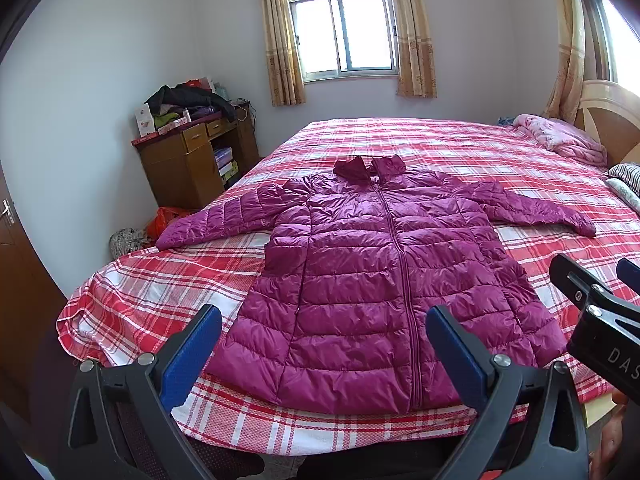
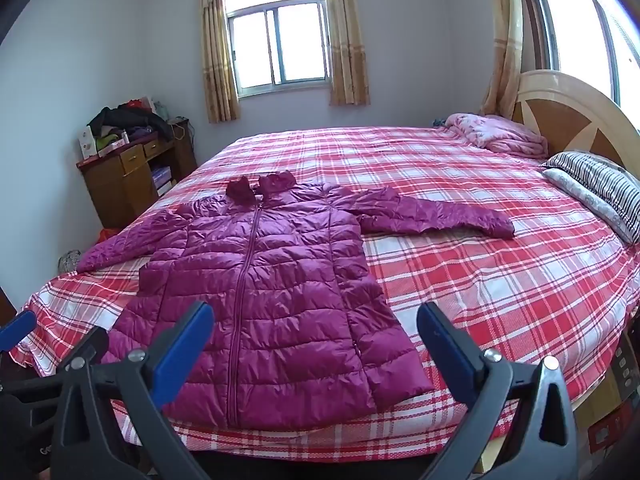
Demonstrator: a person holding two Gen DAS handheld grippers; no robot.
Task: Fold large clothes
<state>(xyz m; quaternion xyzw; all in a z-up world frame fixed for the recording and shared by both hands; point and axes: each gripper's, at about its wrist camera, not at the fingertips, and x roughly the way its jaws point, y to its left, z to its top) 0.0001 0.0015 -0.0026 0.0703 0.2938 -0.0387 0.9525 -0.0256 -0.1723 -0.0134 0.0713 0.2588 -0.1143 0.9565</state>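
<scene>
above the jacket (image 1: pixel 360 264), both hand-held grippers (image 1: pixel 324 344) gape empty.

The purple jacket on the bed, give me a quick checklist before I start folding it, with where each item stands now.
1. Jacket laid flat, front up, zipped: ok.
2. Both sleeves spread out to the sides: ok.
3. Left gripper open and holding nothing: ok.
4. Right gripper open and holding nothing: ok.
5. Plaid bedspread bare beside the jacket for folding: ok.
6. Underside of jacket free of bunching: cannot tell.
</scene>
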